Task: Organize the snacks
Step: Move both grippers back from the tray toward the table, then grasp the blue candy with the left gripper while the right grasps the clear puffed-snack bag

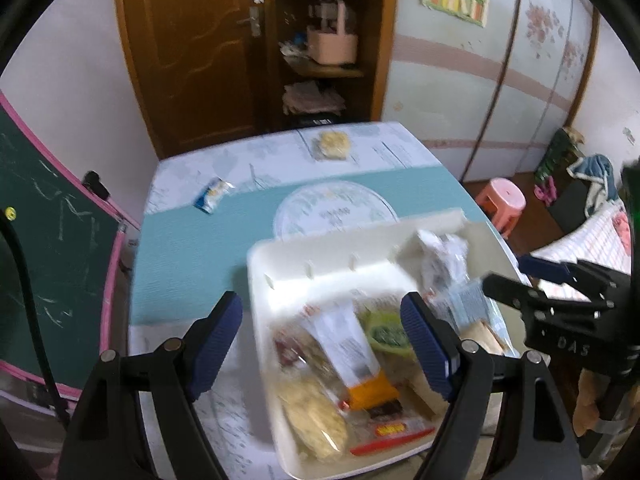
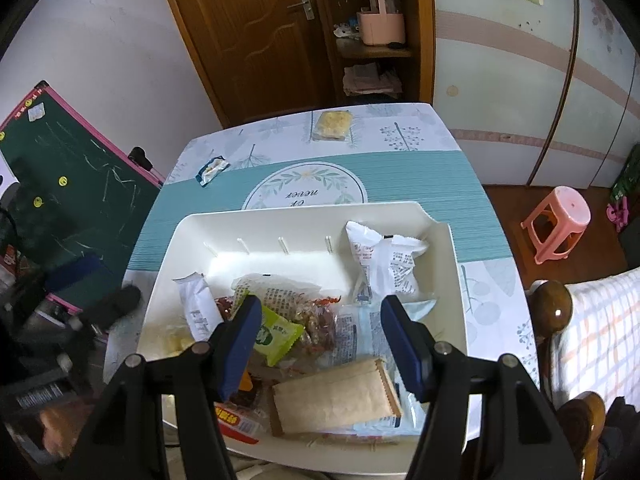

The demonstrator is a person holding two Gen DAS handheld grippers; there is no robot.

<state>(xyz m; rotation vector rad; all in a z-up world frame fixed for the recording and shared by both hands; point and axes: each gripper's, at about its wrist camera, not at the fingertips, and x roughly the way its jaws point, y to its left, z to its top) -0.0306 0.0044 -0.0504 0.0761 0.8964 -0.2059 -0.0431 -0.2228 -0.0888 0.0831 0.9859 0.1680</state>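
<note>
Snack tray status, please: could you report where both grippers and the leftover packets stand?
Both grippers open, empty, over white tray. Tray holds most snacks. Blue packet, yellow cracker pack out on table. Nothing blocking.

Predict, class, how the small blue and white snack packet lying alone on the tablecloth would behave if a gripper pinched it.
The blue and white packet looks like thin crinkled film, so it would probably flex. Being small, it is likely light. It lies flat, so it should not roll.
</note>
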